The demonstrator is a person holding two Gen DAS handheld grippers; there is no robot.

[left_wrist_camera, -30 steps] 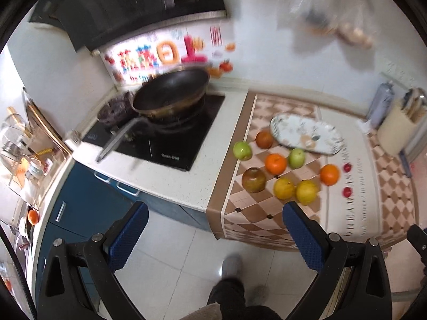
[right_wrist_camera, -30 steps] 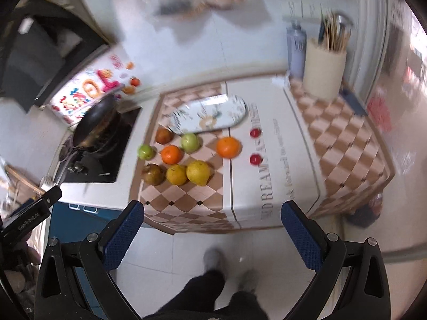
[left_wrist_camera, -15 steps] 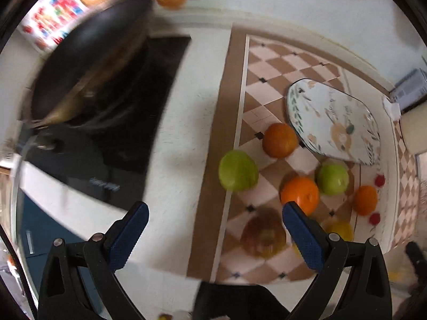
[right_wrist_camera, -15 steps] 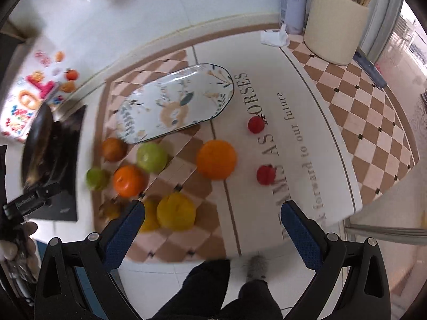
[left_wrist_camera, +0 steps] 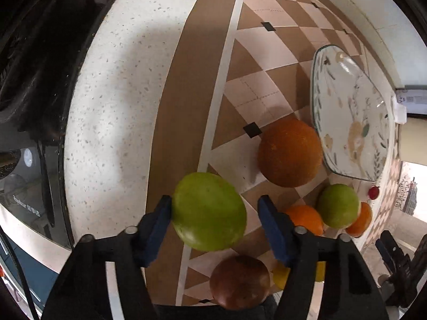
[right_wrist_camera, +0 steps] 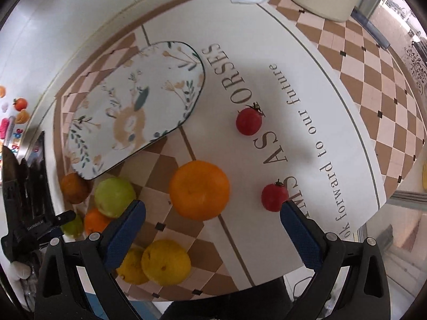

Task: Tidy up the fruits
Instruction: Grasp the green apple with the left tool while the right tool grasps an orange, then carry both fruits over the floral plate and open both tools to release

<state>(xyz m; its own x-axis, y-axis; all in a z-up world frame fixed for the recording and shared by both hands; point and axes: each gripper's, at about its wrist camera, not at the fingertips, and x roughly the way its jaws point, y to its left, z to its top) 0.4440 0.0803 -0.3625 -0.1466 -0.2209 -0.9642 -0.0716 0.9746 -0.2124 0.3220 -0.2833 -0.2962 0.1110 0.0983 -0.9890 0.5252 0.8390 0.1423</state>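
A: Left gripper [left_wrist_camera: 213,213] status?

B: Jaws have just been closing, now about half width. The round green fruit [left_wrist_camera: 208,211] sits between the blue pads. Left pad touches its side; on the right there's a visible gap, so no clamp yet. Fruit rests on the checkered brown-and-cream cloth [left_wrist_camera: 256,61], right at its brown border stripe.

A: Right gripper [right_wrist_camera: 210,229]?

B: Jaws wide, nothing gripped. The big bright orange [right_wrist_camera: 199,190] lies just ahead of the gap between the pads, resting on the cloth. A small red tomato [right_wrist_camera: 275,196] sits just beside the right pad tip.

A: Surroundings?

B: Left view: dull dark-orange fruit [left_wrist_camera: 290,152] touching the rim of the oval floral-print plate [left_wrist_camera: 352,112], nothing on the plate. Brown-red round fruit [left_wrist_camera: 239,282] under the left gripper. Second green fruit [left_wrist_camera: 338,206] and another orange [left_wrist_camera: 304,219] near the right pad. Right view: two yellow citrus [right_wrist_camera: 165,262] near the left pad, second red tomato [right_wrist_camera: 248,121] farther out on the lettered white panel. Speckled white counter [left_wrist_camera: 112,106] and black cooktop [left_wrist_camera: 29,85] to the left.
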